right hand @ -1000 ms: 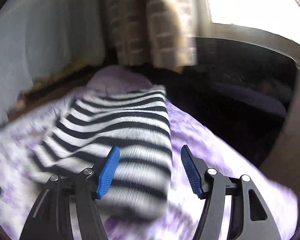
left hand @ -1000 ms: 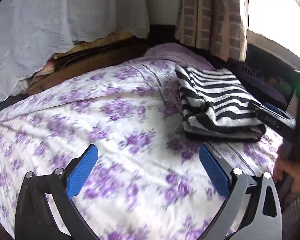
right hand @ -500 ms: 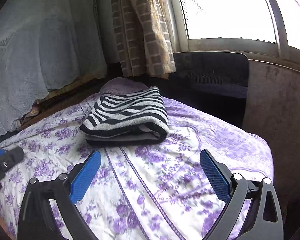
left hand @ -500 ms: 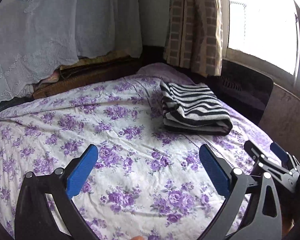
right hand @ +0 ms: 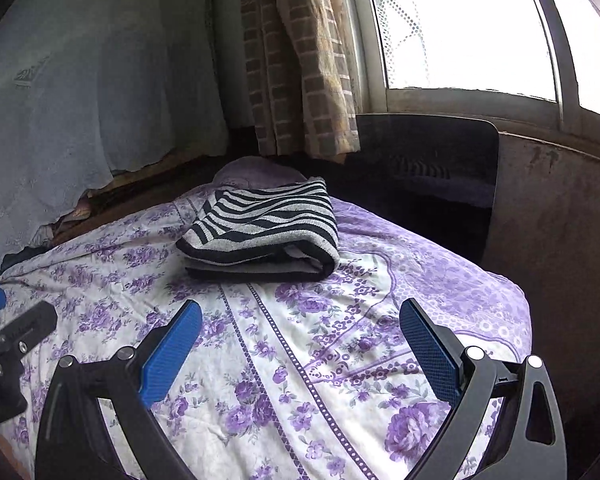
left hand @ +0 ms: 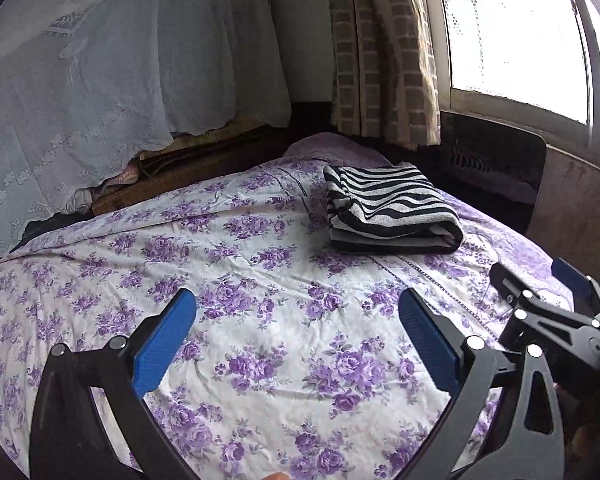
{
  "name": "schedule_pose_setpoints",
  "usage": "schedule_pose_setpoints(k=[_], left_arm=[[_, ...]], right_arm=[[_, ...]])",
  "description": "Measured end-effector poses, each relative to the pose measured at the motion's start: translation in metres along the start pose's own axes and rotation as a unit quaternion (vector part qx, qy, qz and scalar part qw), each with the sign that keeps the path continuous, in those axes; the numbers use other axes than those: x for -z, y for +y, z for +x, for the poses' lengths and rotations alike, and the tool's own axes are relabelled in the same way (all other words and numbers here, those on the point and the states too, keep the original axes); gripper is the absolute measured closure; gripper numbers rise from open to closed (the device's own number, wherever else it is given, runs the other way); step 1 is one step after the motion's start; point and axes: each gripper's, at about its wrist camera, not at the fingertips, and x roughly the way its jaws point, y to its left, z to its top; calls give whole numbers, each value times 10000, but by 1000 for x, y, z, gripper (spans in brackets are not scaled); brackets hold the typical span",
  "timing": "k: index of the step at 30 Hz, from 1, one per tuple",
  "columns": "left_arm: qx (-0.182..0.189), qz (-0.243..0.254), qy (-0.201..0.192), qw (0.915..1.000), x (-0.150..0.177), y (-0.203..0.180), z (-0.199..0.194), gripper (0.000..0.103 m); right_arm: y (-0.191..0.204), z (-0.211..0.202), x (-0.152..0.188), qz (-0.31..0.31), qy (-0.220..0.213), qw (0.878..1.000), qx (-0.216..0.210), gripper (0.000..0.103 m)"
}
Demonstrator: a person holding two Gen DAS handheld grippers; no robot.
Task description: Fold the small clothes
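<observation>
Folding was judged finished: the striped garment [left hand: 388,210] lay folded on the bed [left hand: 260,320], well ahead of the left claw [left hand: 298,334] and right claw [right hand: 300,340] (both wide, nothing held); no further clothes were seen.

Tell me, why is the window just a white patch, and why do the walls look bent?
Left wrist view: the window is blown out to white by daylight, and the fisheye lens bows the curtain and darkens the corners. Right wrist view: the same glare at the window, while the striped cloth and bedsheet are sharp and evenly lit, without motion blur.
</observation>
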Motion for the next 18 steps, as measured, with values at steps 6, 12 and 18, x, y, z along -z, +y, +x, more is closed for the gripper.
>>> schedule_pose_setpoints(k=[6, 12, 18], left_arm=[[156, -108, 578, 9981, 15, 10, 28, 5], [303, -374, 1173, 9919, 12, 20, 72, 5], [69, -164, 1574, 9874, -6, -9, 144, 5]], right_arm=[[-7, 17, -9, -102, 322, 9964, -779, 4], [-22, 88, -31, 20, 1084, 9916, -708, 4], [-24, 143, -40, -345, 1556, 9867, -310, 4]])
